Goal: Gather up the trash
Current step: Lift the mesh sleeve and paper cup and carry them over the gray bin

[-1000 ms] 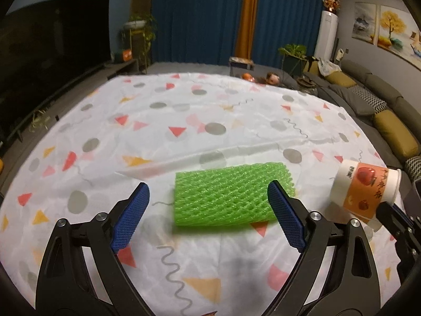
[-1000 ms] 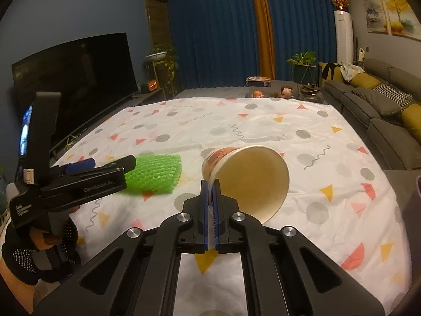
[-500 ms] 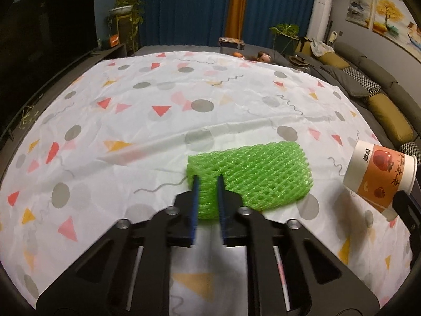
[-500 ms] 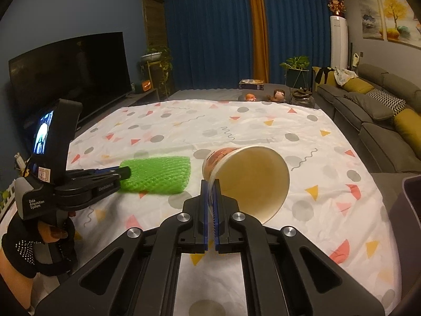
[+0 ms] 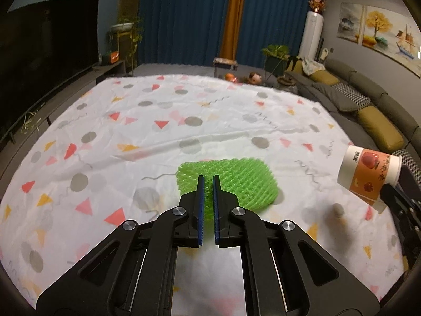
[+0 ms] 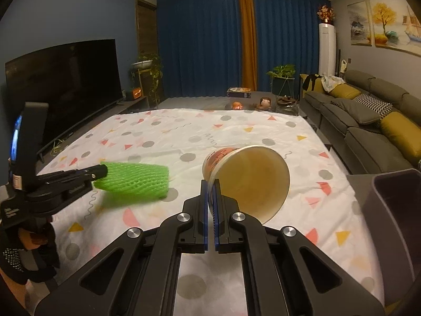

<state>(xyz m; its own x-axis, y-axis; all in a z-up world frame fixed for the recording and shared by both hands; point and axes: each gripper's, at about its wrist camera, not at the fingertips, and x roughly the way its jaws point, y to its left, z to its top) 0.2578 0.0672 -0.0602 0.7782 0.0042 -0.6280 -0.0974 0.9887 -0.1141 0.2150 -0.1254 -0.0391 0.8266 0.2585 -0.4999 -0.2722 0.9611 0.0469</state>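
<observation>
Left wrist view: I see my left gripper (image 5: 207, 181) with jaws clamped on the near edge of the green foam net (image 5: 236, 181), held just above the patterned sheet (image 5: 158, 110). My right gripper (image 6: 210, 184) is pinched on the rim of the paper cup (image 6: 252, 179) — tilted, mouth towards me. A grey bin (image 6: 394, 197) stands at the right, the sofa (image 6: 368, 121) behind it.

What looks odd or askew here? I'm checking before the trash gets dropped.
Nothing is spilled or damaged. The cup hangs tilted, pinched at its rim by the right gripper. The green foam net is squashed at one end in the left gripper.
</observation>
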